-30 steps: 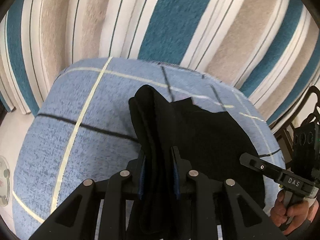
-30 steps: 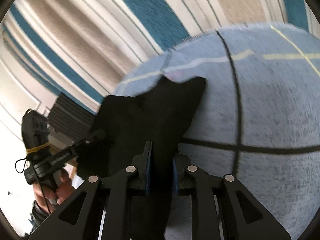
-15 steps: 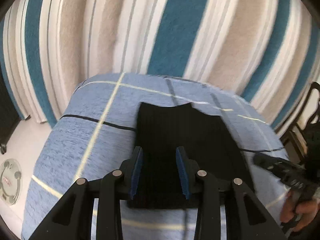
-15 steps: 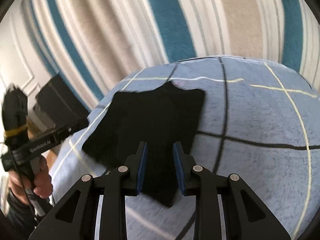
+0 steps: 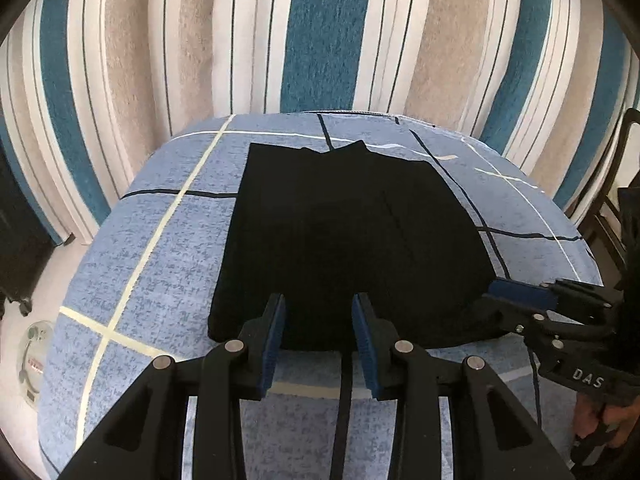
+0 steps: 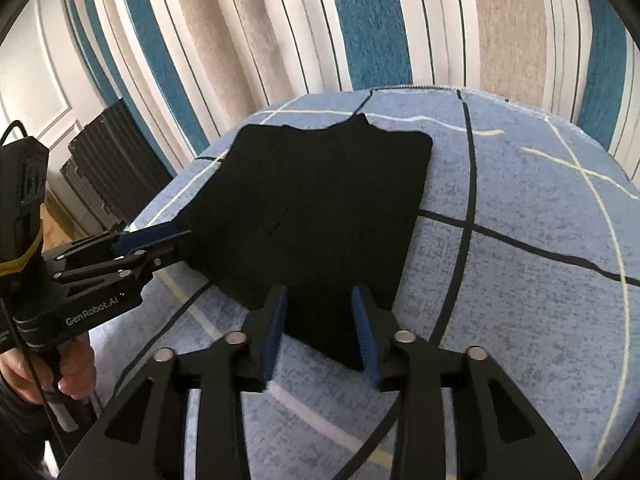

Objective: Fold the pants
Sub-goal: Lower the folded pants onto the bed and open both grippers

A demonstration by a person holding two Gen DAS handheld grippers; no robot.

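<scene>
The black pants [image 5: 344, 236] lie folded flat in a rough rectangle on the blue checked cloth [image 5: 160, 248]; they also show in the right wrist view [image 6: 320, 208]. My left gripper [image 5: 318, 336] is open and empty, just above the near edge of the pants. My right gripper [image 6: 320, 332] is open and empty, over the near right corner of the pants. Each gripper appears in the other's view, the right one [image 5: 516, 300] at the pants' near right corner, the left one [image 6: 156, 244] at their near left edge.
The cloth covers a table set against a striped blue, beige and white curtain [image 5: 328, 36]. A dark radiator [image 6: 108, 168] stands to the left. A dark chair [image 5: 616, 184] is at the right. A round scale [image 5: 34, 352] lies on the floor at left.
Both grippers let go of the pants and opened. They drew back and rose. The pants went from held and bunched to lying flat on the cloth.
</scene>
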